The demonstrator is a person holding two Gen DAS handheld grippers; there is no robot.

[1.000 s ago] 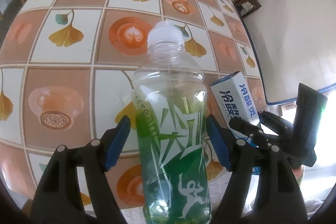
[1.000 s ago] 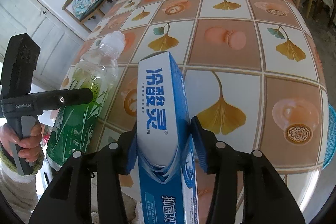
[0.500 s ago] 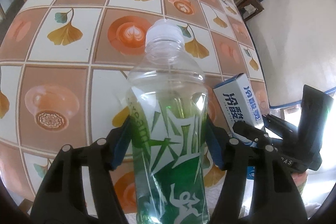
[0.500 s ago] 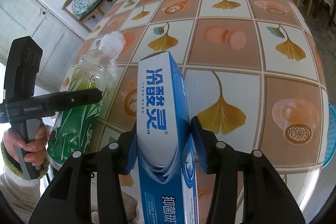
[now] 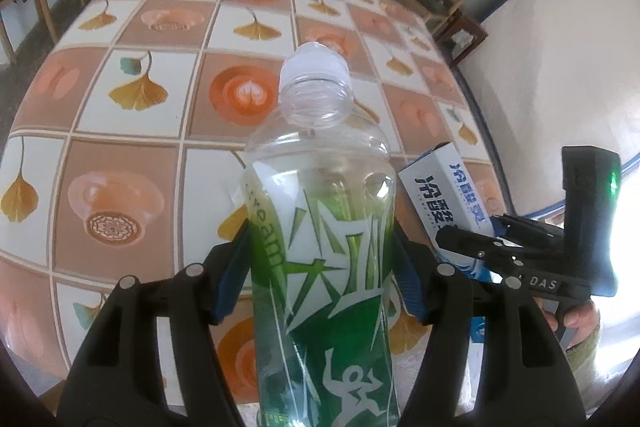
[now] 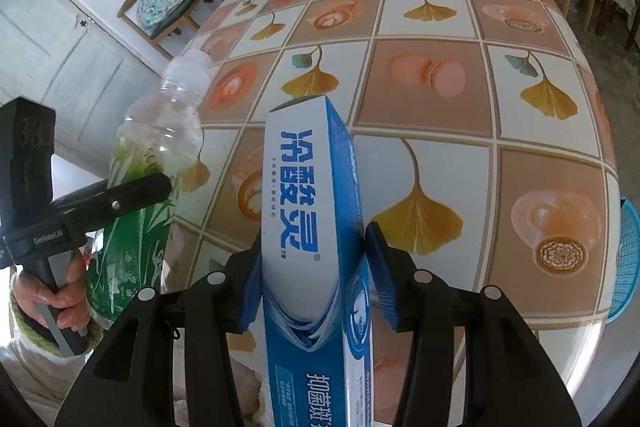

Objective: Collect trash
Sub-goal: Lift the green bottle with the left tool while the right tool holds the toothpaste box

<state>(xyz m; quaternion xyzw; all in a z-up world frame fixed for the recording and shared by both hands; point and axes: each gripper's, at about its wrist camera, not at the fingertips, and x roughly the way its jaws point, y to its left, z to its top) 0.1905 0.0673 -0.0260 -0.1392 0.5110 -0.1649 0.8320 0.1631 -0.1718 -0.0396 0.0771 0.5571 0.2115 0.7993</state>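
Left wrist, bottle (image 5: 320, 247) pinched in left hand-held gripper (image 5: 320, 267), right pinching toothpaste box (image 6: 312, 227)

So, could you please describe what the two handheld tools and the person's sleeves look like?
Both the left tool and the right tool have matte black scissor-like arms with silver rivets and ribbed blue pads. Each body carries small white lettering. A cream knitted sleeve with a green cuff covers the left wrist.
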